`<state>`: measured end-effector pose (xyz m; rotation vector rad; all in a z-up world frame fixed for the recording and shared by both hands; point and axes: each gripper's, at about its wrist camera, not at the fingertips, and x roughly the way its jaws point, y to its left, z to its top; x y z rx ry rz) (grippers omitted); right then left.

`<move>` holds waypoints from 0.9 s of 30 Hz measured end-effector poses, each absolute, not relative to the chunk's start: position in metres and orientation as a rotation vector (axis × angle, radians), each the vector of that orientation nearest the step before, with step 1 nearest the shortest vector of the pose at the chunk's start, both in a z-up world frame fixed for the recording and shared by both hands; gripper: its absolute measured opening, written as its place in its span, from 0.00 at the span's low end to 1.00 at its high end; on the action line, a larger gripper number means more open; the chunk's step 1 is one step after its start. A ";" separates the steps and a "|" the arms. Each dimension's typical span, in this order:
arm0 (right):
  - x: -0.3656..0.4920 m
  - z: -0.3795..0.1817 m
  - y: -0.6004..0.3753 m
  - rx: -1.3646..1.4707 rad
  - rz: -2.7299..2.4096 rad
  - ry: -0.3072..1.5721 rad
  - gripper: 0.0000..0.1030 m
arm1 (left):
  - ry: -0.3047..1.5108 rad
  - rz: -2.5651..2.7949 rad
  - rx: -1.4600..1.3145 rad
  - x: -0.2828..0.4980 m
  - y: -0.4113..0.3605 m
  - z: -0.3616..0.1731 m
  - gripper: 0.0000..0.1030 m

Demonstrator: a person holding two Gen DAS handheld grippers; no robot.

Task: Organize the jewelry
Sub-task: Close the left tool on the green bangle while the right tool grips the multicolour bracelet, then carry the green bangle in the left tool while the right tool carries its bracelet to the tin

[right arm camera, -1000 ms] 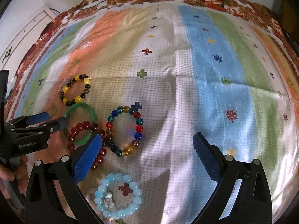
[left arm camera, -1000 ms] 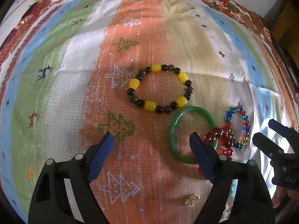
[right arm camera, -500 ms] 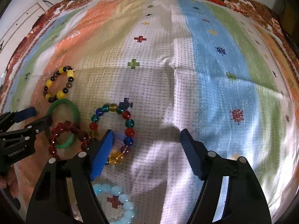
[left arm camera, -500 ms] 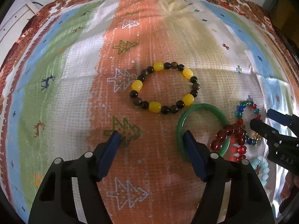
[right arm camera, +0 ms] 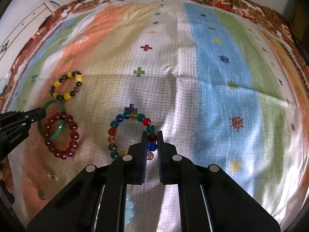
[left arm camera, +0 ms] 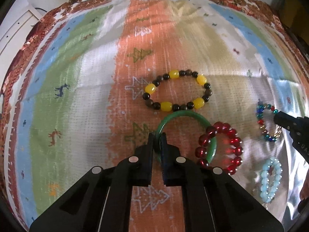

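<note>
My left gripper (left arm camera: 156,136) is shut on the near-left rim of the green bangle (left arm camera: 185,114), which lies on the striped cloth. A red bead bracelet (left arm camera: 234,141) overlaps the bangle's right side. Just beyond the bangle rests a yellow and dark bead bracelet (left arm camera: 176,91). My right gripper (right arm camera: 152,135) is shut on the right side of the multicolour bead bracelet (right arm camera: 115,123), with a red and a blue bead pinched between its pads. In the right wrist view the left gripper (right arm camera: 43,113) shows at the left edge, on the green bangle (right arm camera: 62,106).
A pale blue bead bracelet (left arm camera: 270,177) lies near right in the left view. A small gold trinket (right arm camera: 51,175) sits on the cloth at near left of the right view. The striped cloth (right arm camera: 212,67) spreads wide to the far side and right, edged by a floral border.
Both grippers went from wide open to shut. The left closed on the green bangle's rim, the right closed on the multicolour bracelet's beads. Neither hand shifted much.
</note>
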<state>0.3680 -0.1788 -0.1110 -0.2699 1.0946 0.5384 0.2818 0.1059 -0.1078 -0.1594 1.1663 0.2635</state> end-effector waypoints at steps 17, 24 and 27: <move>0.319 -0.060 -0.185 -0.267 0.619 0.963 0.10 | 1.006 0.263 -0.239 0.244 0.114 -0.043 0.10; 0.294 -0.034 -0.193 -0.258 0.670 0.904 0.10 | 0.940 0.205 -0.265 0.221 0.100 -0.016 0.10; 0.281 -0.022 -0.196 -0.256 0.694 0.870 0.10 | 0.916 0.179 -0.266 0.210 0.092 -0.007 0.10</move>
